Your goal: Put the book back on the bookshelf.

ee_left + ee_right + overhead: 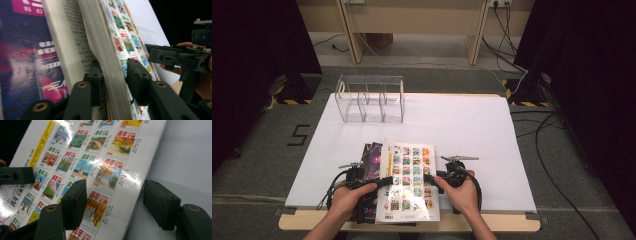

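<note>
We are working at a white table (472, 125) whose bare surface is stretching away toward the far edge. Near its far left corner a clear plastic organizer (370, 99) with three compartments is standing upright, well apart from our hands. Close to the near edge, left of the middle, two magazines are lying: a dark purple magazine (371, 160) underneath and partly hidden, and on top of it a white-covered magazine (410, 180) printed with rows of small coloured cover pictures, its long side running from the near edge toward the middle of the table.

Our left gripper (111, 75) is clamping the left edge of the white-covered magazine (125, 40), one jaw under the stack of pages and one on the printed cover, lifting that edge so that the inner pages and the purple magazine (22, 62) are showing beside it. Our right gripper (115, 200) is sitting spread wide at the magazine's right edge, one jaw over the printed cover (100, 162), the other over bare table, gripping nothing.
</note>
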